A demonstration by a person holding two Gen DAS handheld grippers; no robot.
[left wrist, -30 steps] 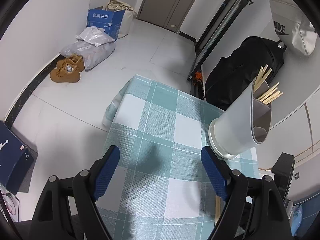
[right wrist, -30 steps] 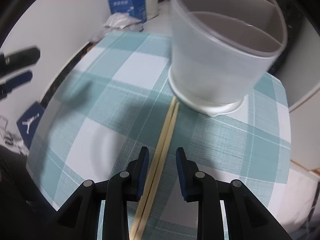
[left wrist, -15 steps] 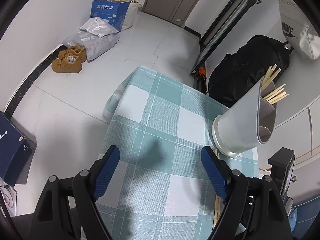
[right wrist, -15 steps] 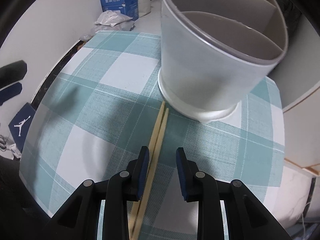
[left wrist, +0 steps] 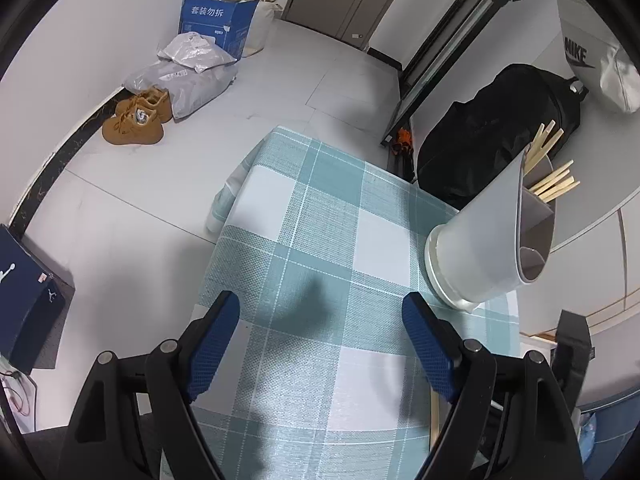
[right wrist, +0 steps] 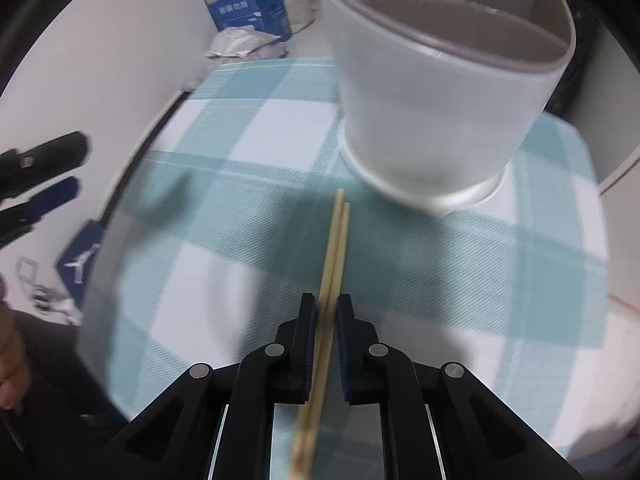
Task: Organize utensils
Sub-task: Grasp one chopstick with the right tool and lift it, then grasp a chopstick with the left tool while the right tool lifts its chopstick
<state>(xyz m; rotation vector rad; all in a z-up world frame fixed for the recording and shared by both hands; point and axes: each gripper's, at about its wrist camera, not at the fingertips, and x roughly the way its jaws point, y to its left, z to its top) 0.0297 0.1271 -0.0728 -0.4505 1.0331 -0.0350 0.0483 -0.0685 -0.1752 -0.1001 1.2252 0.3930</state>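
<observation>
A pair of wooden chopsticks [right wrist: 338,232] lies on the teal checked tablecloth [right wrist: 460,264], pointing at the foot of a white divided utensil holder [right wrist: 432,100]. My right gripper [right wrist: 326,302] is closing its jaws on the pair, and the pads touch both sides of the sticks. In the left wrist view the holder [left wrist: 480,256] stands at the table's right side with several chopsticks [left wrist: 552,184] in its far compartment. My left gripper [left wrist: 320,304] hovers open over the cloth with nothing between its fingers.
The table edge drops to the floor on the left and far side. On the floor are brown shoes [left wrist: 136,120], grey parcels [left wrist: 192,76], a blue box [left wrist: 216,24] and a black bag [left wrist: 492,136]. A dark blue shoebox [left wrist: 28,292] sits low left.
The right jaws have closed in from either side of the chopsticks until they grip them. The right gripper has shifted slightly toward the sticks. The left gripper has stayed put and open.
</observation>
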